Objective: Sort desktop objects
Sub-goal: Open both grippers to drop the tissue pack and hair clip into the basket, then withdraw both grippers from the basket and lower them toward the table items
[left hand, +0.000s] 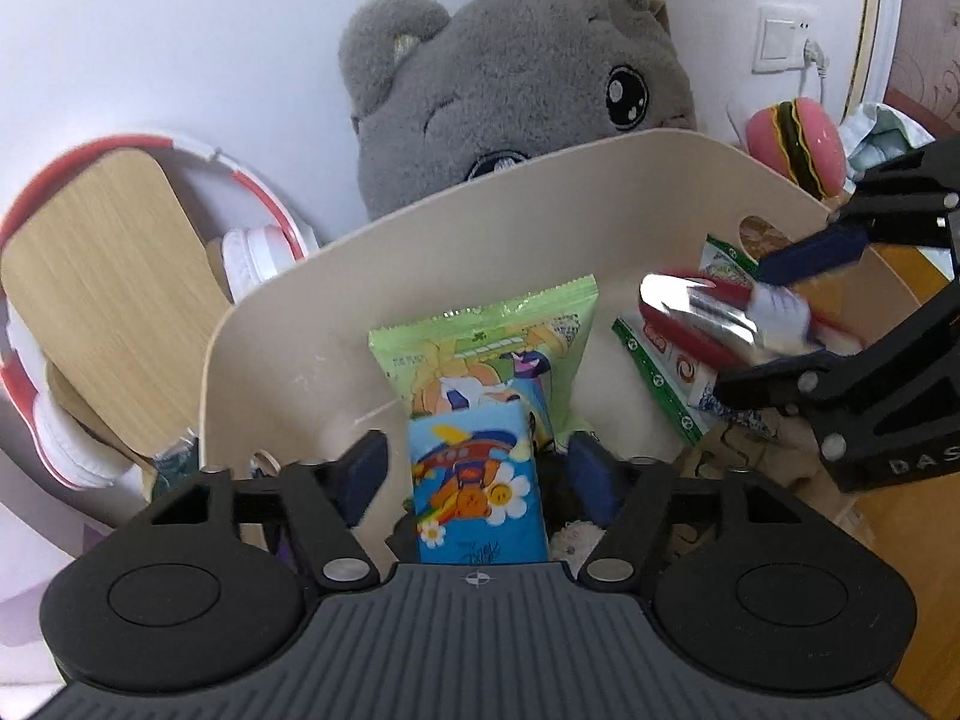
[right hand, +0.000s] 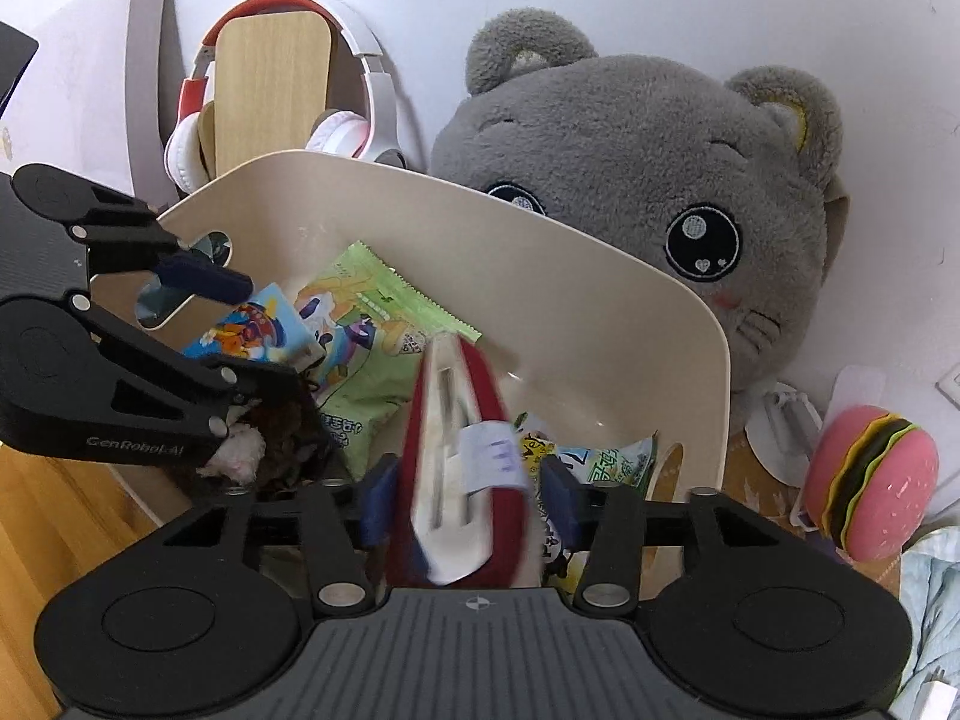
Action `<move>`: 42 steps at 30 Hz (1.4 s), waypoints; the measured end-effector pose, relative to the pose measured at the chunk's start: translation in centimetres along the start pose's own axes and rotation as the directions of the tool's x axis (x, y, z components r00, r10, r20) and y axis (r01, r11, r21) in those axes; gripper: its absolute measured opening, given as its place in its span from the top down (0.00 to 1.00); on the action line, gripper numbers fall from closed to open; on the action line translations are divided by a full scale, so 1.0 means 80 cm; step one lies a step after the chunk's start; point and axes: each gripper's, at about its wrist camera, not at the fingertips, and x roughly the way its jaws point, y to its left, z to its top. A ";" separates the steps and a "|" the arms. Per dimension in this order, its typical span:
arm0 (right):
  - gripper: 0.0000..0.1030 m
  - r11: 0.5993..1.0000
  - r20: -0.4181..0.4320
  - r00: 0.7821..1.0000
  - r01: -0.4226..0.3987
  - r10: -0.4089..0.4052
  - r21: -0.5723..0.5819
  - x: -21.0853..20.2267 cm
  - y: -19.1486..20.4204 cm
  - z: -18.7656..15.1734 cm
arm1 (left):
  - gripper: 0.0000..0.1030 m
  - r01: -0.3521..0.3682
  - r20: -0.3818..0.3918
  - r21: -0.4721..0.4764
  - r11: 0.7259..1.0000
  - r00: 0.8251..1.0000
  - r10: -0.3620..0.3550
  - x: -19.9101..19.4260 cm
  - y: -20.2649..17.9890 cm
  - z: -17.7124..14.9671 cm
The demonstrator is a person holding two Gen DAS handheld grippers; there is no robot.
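Note:
A cream plastic bin (left hand: 516, 198) (right hand: 600, 324) holds snack packets. A light green cartoon packet (left hand: 480, 354) (right hand: 366, 330) leans inside it. My left gripper (left hand: 474, 468) is over the bin, jaws apart, with a blue cartoon packet (left hand: 474, 480) (right hand: 258, 324) standing between them; contact is unclear. My right gripper (right hand: 468, 498) (left hand: 774, 324) is shut on a red and silver packet (right hand: 462, 468) (left hand: 708, 318) and holds it over the bin's right side. Green and white packets (left hand: 666, 372) (right hand: 606, 462) lie beneath it.
A grey plush cat (left hand: 516, 78) (right hand: 648, 180) sits behind the bin by the wall. Red and white headphones on a wooden stand (left hand: 102, 276) (right hand: 270, 96) are at the left. A pink burger toy (left hand: 798, 144) (right hand: 870, 480) is at the right. The desk is wooden.

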 end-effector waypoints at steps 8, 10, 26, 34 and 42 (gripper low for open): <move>0.13 1.000 0.054 0.999 -0.002 0.001 0.010 -0.027 -0.008 0.001 | 0.28 -0.003 0.006 0.025 1.000 1.000 0.003 -0.023 0.003 -0.003; 0.12 1.000 0.066 0.998 -0.007 0.007 0.011 -0.036 -0.009 0.001 | 0.28 -0.003 0.023 0.020 1.000 1.000 0.002 -0.034 0.006 -0.003; 0.04 0.991 0.167 0.978 -0.134 0.128 0.024 -0.121 -0.019 -0.036 | 0.28 0.119 0.106 0.094 0.988 0.986 -0.129 -0.134 -0.005 -0.027; 0.04 0.982 0.075 0.980 -0.187 0.184 0.032 -0.114 0.001 -0.087 | 0.28 0.155 0.058 0.036 0.987 0.986 -0.157 -0.148 -0.013 -0.076; 0.04 0.973 -0.042 0.972 -0.232 0.231 -0.005 -0.063 0.034 -0.114 | 0.28 0.134 -0.033 -0.115 0.984 0.990 -0.139 -0.119 -0.006 -0.123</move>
